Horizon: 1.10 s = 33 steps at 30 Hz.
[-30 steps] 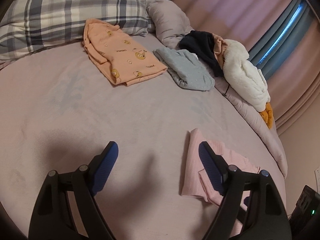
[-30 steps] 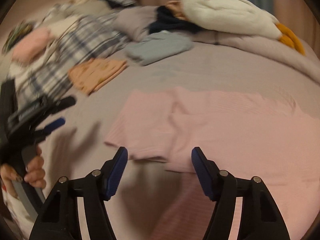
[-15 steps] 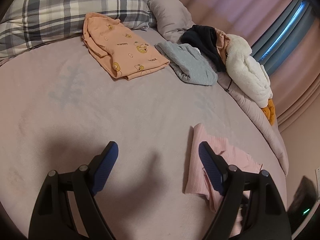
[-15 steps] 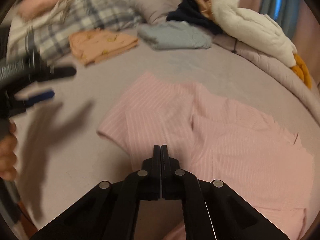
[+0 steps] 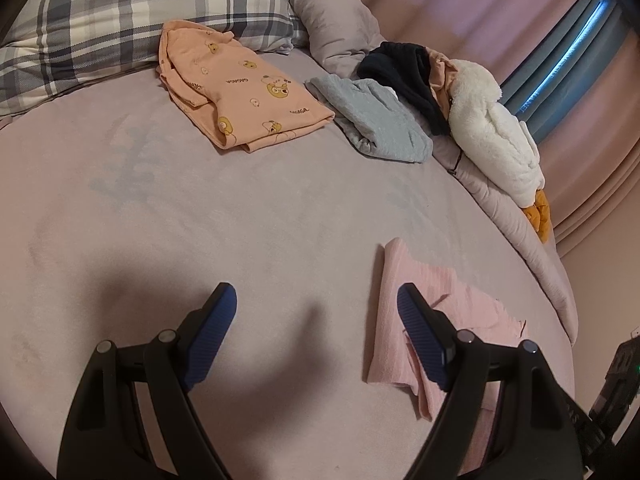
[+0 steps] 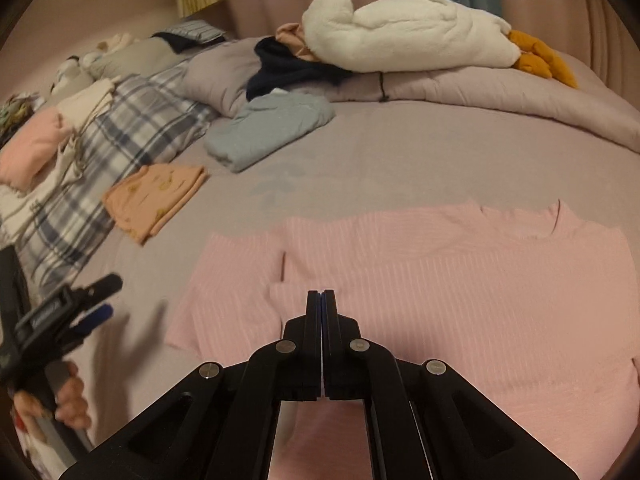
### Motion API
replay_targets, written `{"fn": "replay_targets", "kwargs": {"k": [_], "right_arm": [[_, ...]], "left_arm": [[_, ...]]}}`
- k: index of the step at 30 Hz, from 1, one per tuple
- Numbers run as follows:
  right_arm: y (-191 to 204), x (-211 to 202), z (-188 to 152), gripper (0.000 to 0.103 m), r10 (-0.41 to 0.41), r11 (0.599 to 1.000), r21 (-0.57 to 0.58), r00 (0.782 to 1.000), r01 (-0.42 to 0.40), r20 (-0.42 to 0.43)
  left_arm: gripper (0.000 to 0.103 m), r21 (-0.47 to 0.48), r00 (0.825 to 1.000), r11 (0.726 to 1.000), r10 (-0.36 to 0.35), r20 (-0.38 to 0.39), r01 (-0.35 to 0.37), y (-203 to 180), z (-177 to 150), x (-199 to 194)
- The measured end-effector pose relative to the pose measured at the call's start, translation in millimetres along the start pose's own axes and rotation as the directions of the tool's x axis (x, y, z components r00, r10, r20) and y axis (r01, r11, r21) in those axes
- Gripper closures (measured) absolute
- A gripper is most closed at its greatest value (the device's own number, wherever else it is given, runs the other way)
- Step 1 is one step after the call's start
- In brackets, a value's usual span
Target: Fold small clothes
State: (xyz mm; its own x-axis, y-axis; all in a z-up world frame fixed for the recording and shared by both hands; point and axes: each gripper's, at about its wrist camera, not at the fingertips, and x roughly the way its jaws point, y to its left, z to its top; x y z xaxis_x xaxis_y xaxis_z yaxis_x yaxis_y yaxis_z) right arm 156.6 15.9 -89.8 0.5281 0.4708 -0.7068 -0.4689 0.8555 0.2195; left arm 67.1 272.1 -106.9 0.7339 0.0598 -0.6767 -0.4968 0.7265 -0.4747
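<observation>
Plaid bedding (image 5: 132,20) fills the top left of the left wrist view, above a mauve sheet (image 5: 248,208). Just below it lies a folded peach top (image 5: 240,100) printed with cartoon bears and small words; one looks like "GAGAGA", the rest are too small to read. To its right sits a folded grey garment (image 5: 376,124), then a dark garment (image 5: 404,76) and a white plush toy (image 5: 492,136) on the rolled duvet, with blue curtains (image 5: 560,64) behind. At the bottom, the left gripper (image 5: 316,320) hovers over bare sheet, fingers spread wide with nothing between them; its right finger overlaps the edge of the pink shirt (image 5: 404,320).

In the right wrist view, a hand (image 6: 70,400) at far left holds the left gripper (image 6: 102,296), whose side bears white lettering too blurred to read. The pink shirt (image 6: 460,292), ribbed, lies flat on the sheet, one sleeve folded inward. The right gripper (image 6: 321,300) has its fingers pressed together over the shirt; whether fabric is pinched between them I cannot tell.
</observation>
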Motion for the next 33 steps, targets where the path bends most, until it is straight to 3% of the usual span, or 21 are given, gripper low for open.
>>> {"fn": "replay_targets", "kwargs": {"k": [4, 8, 9, 13, 17, 19, 20, 22, 23, 30, 33], "right_arm": [[19, -1, -5, 0.096, -0.002, 0.992, -0.127, 0.999, -0.004, -0.048], [45, 4, -18, 0.056, -0.007, 0.973, -0.229, 0.998, -0.008, -0.067], [51, 7, -21, 0.055, 0.003, 0.969, -0.246, 0.997, -0.022, -0.077], [72, 22, -27, 0.055, 0.025, 0.946, -0.319, 0.993, -0.059, -0.112], [82, 52, -29, 0.055, -0.028, 0.934, -0.357, 0.987, -0.031, -0.157], [79, 61, -27, 0.065, -0.055, 0.936, -0.351, 0.988, 0.0, -0.147], [77, 62, -26, 0.081, -0.065, 0.937, -0.348, 0.988, 0.013, -0.139], [73, 59, -22, 0.096, -0.007, 0.947, -0.318, 0.989, -0.041, -0.147], [71, 57, -20, 0.098, 0.013, 0.95, -0.305, 0.989, -0.058, -0.147], [59, 23, 1, 0.098, 0.126, 0.966, -0.22, 0.989, -0.14, -0.076], [48, 13, 9, 0.098, 0.103, 0.979, -0.176, 0.994, -0.105, -0.024]], "left_arm": [[0.021, -0.006, 1.0, 1.0, 0.006, 0.007, -0.006, 3, 1, -3], [0.021, -0.019, 1.0, 1.0, 0.011, 0.009, -0.011, 7, 2, -5], [0.021, -0.02, 1.0, 1.0, 0.012, 0.008, -0.012, 8, 2, -5], [0.021, -0.026, 1.0, 1.0, 0.011, 0.004, -0.011, 10, 2, -4], [0.021, -0.024, 1.0, 1.0, 0.003, -0.006, -0.003, 10, 1, -3], [0.021, -0.016, 1.0, 1.0, 0.005, -0.005, -0.005, 9, 1, -3], [0.021, -0.015, 1.0, 1.0, 0.005, -0.004, -0.005, 8, 0, -3], [0.021, -0.014, 1.0, 1.0, 0.002, -0.006, -0.002, 8, 0, -2], [0.021, -0.013, 1.0, 1.0, 0.001, -0.009, -0.001, 8, 0, -2], [0.021, 0.004, 1.0, 1.0, 0.001, -0.014, -0.001, 4, -1, 0], [0.021, 0.011, 1.0, 1.0, -0.001, -0.018, 0.001, 3, -2, 1]]}}
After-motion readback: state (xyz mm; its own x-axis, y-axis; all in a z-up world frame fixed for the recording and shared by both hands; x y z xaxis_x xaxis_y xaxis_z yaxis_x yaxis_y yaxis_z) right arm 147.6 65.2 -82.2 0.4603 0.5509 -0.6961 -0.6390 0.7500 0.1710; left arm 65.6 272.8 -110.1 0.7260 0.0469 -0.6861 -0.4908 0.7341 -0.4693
